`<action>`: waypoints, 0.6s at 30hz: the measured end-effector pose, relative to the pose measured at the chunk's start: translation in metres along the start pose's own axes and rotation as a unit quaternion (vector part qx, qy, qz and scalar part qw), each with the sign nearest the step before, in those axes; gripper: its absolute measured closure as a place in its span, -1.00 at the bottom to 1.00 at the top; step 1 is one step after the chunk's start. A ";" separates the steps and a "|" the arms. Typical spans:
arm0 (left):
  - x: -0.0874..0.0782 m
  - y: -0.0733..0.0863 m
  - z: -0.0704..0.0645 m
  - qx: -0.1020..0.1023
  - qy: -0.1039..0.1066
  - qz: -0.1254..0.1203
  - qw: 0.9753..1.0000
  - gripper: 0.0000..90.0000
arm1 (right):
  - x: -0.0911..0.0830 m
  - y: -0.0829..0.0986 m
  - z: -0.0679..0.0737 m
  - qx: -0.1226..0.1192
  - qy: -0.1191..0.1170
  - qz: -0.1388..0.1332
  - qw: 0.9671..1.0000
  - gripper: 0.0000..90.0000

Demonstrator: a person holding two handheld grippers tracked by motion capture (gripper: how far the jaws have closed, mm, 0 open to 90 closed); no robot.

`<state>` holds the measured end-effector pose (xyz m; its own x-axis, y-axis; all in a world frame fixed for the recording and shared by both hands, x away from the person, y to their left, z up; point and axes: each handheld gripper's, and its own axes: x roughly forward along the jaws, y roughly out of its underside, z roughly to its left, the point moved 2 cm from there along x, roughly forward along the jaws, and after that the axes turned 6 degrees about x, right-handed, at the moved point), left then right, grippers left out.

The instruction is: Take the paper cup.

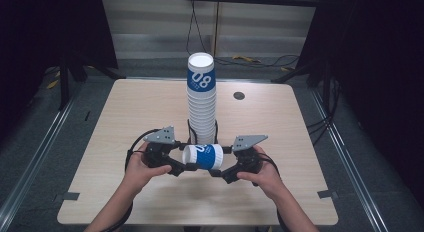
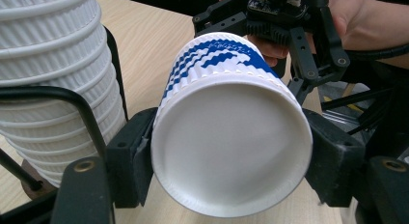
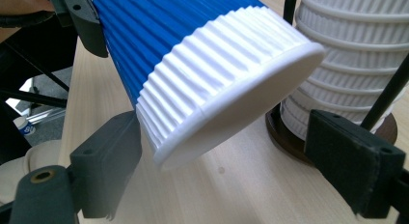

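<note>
Left gripper (image 1: pixel 186 167) clamped on rim end of blue-and-white paper cup (image 1: pixel 203 156), held sideways above table (image 1: pixel 125 112); tall cup stack (image 1: pixel 202 99) just behind; right gripper (image 1: pixel 216 172) jaws spread around cup's other end, one touching.

A light wooden table (image 1: pixel 125 142) carries a tall stack of ribbed paper cups (image 1: pixel 202 99) in a black wire holder on a round brown base (image 3: pixel 289 137), just beyond both claws.
</note>
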<state>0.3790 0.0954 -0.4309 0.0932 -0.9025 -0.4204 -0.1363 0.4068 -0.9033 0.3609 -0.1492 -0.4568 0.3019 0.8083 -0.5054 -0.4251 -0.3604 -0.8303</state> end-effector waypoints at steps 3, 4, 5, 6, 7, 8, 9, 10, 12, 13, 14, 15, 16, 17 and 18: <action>0.000 0.000 0.000 -0.001 0.000 -0.001 1.000 -0.36 | -0.001 -0.001 0.000 0.006 0.000 -0.006 1.000 -0.72; 0.000 0.000 0.000 -0.002 0.000 -0.003 1.000 -0.36 | -0.001 -0.001 0.000 0.006 0.000 -0.006 1.000 -0.72; 0.000 0.000 0.000 -0.004 0.000 -0.004 1.000 -0.36 | -0.002 -0.001 -0.001 0.006 0.001 -0.008 1.000 -0.72; 0.000 0.000 0.000 -0.004 0.000 -0.004 1.000 -0.36 | -0.002 -0.001 -0.001 0.007 0.000 -0.008 1.000 -0.72; 0.000 0.000 0.000 -0.004 0.001 -0.003 1.000 -0.36 | -0.002 -0.001 -0.001 0.007 -0.003 -0.009 1.000 -0.72; 0.000 0.000 0.001 -0.003 0.003 -0.002 1.000 -0.36 | -0.001 -0.001 -0.001 0.007 -0.004 -0.009 1.000 -0.72; 0.000 0.000 0.001 -0.003 0.003 -0.002 1.000 -0.36 | -0.001 -0.001 -0.001 0.007 -0.004 -0.009 1.000 -0.72; 0.001 0.000 0.000 -0.004 0.003 0.000 1.000 -0.36 | -0.002 -0.001 -0.001 0.007 -0.004 -0.007 1.000 -0.72; 0.001 0.000 0.000 -0.004 0.003 0.000 1.000 -0.36 | -0.001 -0.001 -0.001 0.007 -0.004 -0.005 1.000 -0.72; 0.001 0.000 0.001 -0.005 0.003 -0.002 1.000 -0.36 | -0.001 -0.001 -0.001 0.007 -0.004 -0.005 1.000 -0.72; 0.001 0.000 0.001 -0.005 0.003 -0.002 1.000 -0.36 | -0.001 -0.001 -0.001 0.007 -0.004 -0.005 1.000 -0.72; 0.001 0.000 0.000 -0.007 0.004 -0.006 1.000 -0.36 | -0.002 -0.001 0.000 0.008 -0.005 -0.006 1.000 -0.72; 0.001 0.000 0.001 -0.006 0.004 -0.005 1.000 -0.36 | -0.002 -0.001 0.000 0.008 -0.006 -0.007 1.000 -0.72; 0.001 0.000 0.001 -0.008 0.004 -0.007 1.000 -0.36 | -0.002 -0.001 0.000 0.008 -0.006 -0.007 1.000 -0.72; 0.001 -0.001 0.000 -0.007 0.004 -0.008 1.000 -0.36 | -0.002 -0.002 0.000 0.008 -0.006 -0.009 1.000 -0.72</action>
<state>0.3797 0.0947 -0.4306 0.0882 -0.9098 -0.4056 -0.1495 0.3905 -0.9084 0.3613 -0.1502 -0.4547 0.2987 0.8206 -0.4872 -0.4336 -0.3381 -0.8353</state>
